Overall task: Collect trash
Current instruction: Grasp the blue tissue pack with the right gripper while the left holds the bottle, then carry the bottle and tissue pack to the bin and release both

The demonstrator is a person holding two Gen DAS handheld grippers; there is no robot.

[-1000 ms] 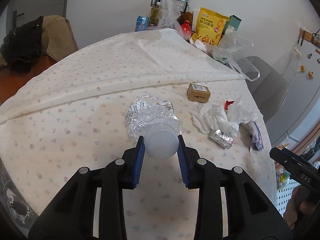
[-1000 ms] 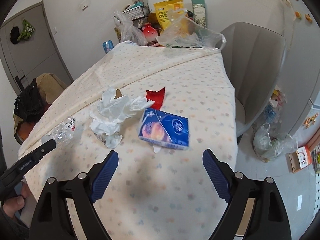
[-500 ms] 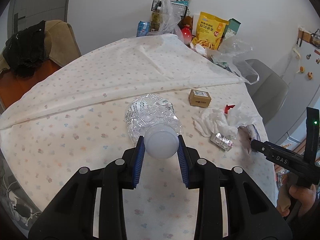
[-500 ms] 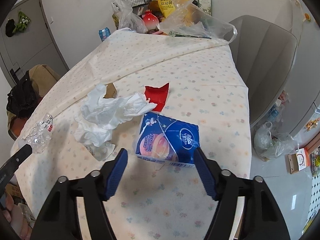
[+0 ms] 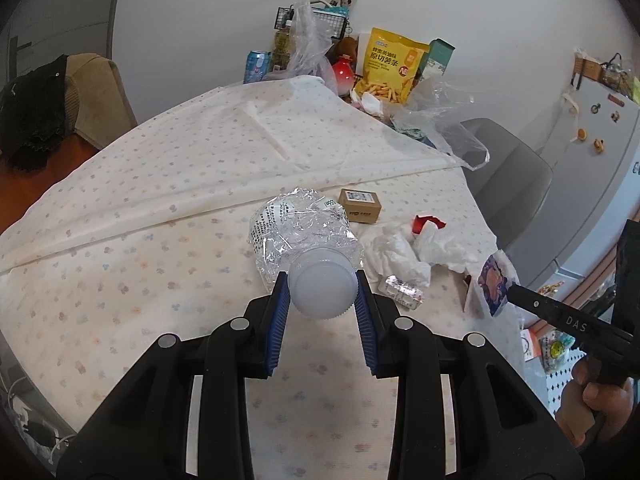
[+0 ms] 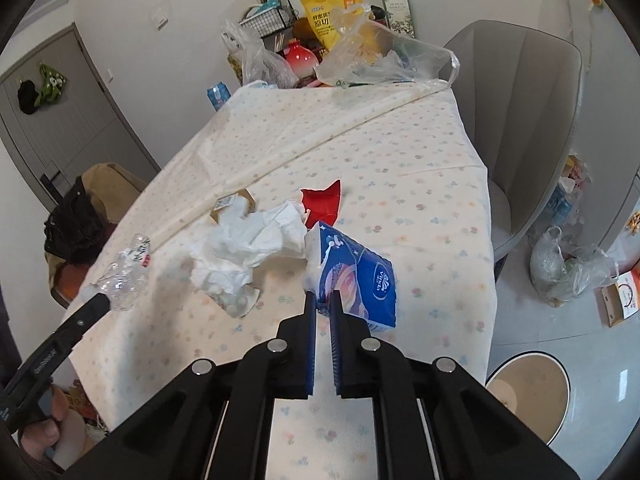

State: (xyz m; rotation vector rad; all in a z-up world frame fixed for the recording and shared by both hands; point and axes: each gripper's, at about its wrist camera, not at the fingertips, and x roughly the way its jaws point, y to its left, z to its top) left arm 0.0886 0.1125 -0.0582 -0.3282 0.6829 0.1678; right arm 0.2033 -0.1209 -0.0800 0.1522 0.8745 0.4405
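Crinkled clear plastic, the crushed bottle is light and springy; the left gripper clamps its stiff white cap. The right gripper pinches the soft blue tissue pack above the counter; limp crumpled tissues lie beyond.

Black claw, blue ribbed pads, silver screws

The bench cloth is cream with small pastel flowers. The tissue pack is blue with white print and a pink patch. The crushed bottle is clear with a white cap. The scrap is red, the crumpled paper white. The snack bag is yellow. Both grippers have blue pads on black fingers.
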